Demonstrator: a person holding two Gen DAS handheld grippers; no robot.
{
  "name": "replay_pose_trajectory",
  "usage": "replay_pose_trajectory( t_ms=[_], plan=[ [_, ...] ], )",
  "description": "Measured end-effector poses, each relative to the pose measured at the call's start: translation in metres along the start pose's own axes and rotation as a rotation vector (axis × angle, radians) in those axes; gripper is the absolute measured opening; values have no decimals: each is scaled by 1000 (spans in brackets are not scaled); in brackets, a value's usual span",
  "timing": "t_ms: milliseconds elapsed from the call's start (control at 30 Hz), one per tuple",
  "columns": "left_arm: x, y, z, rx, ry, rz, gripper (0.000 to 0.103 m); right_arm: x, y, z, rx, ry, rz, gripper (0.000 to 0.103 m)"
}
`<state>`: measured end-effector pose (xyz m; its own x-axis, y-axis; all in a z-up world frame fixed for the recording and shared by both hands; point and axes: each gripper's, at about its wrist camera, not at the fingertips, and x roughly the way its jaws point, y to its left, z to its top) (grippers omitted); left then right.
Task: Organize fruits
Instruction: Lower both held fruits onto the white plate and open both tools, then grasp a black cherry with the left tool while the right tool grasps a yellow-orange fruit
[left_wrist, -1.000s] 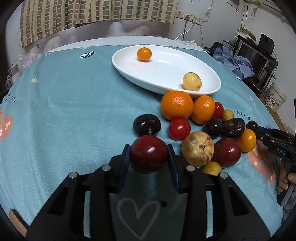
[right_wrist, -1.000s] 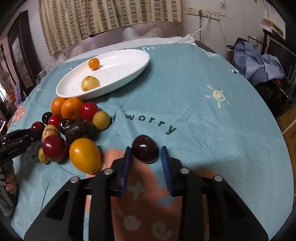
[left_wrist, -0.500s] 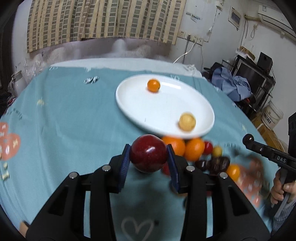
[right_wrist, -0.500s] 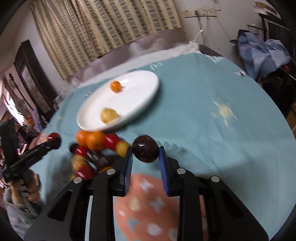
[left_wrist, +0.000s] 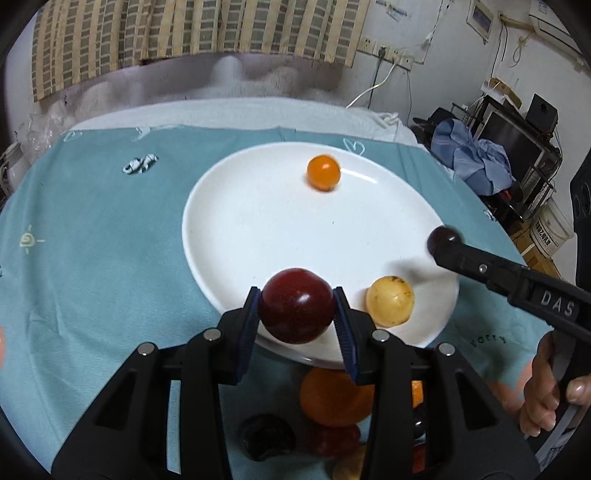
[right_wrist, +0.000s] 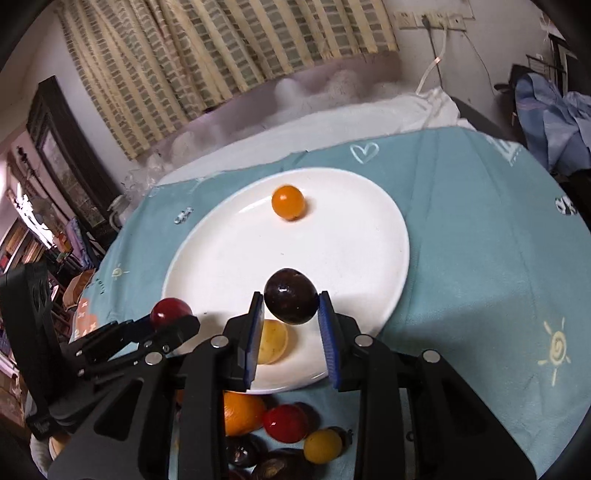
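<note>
My left gripper (left_wrist: 297, 318) is shut on a dark red plum (left_wrist: 295, 301), held over the near rim of the white oval plate (left_wrist: 258, 221). My right gripper (right_wrist: 291, 312) is shut on a near-black plum (right_wrist: 291, 293) above the plate's (right_wrist: 229, 266) near half. On the plate lie a small orange fruit (left_wrist: 323, 172) at the far side and a yellow fruit (left_wrist: 389, 301) near the front rim. In the left wrist view the right gripper (left_wrist: 445, 242) comes in from the right over the plate's edge. The right wrist view shows the left gripper (right_wrist: 170, 318) at the left with its red plum.
A pile of loose fruit lies on the teal cloth (left_wrist: 92, 240) just in front of the plate: an orange (right_wrist: 242, 411), a red tomato (right_wrist: 285, 422), a yellow fruit (right_wrist: 322, 445) and dark ones, partly hidden under the grippers. A person's hand (left_wrist: 543, 391) holds the right gripper's handle.
Both grippers have lifted their plums off the cloth and carried them forward from the fruit pile to above the plate. The pile now lies below and behind the fingers.
</note>
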<state>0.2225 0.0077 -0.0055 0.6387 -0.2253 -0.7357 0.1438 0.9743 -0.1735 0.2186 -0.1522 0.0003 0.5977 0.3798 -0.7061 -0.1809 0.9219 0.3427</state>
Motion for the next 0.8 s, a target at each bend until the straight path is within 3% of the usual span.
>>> replay_pose_trajectory(
  t_ms=[267, 467, 633, 800],
  plan=[
    [-26, 2, -8, -13, -56, -3, 47, -30, -4, -2, 31, -63, 52, 31],
    [-59, 13, -33, -32, -101, 23, 54, -74, -1, -25, 3, -129, 66, 31],
    [-71, 19, -72, -15, -84, 95, 67, -78, -4, -61, -32, -93, 44, 30],
    [-71, 19, -90, -1, -70, 141, 70, -83, -8, -93, -50, -48, 50, 31]
  ],
)
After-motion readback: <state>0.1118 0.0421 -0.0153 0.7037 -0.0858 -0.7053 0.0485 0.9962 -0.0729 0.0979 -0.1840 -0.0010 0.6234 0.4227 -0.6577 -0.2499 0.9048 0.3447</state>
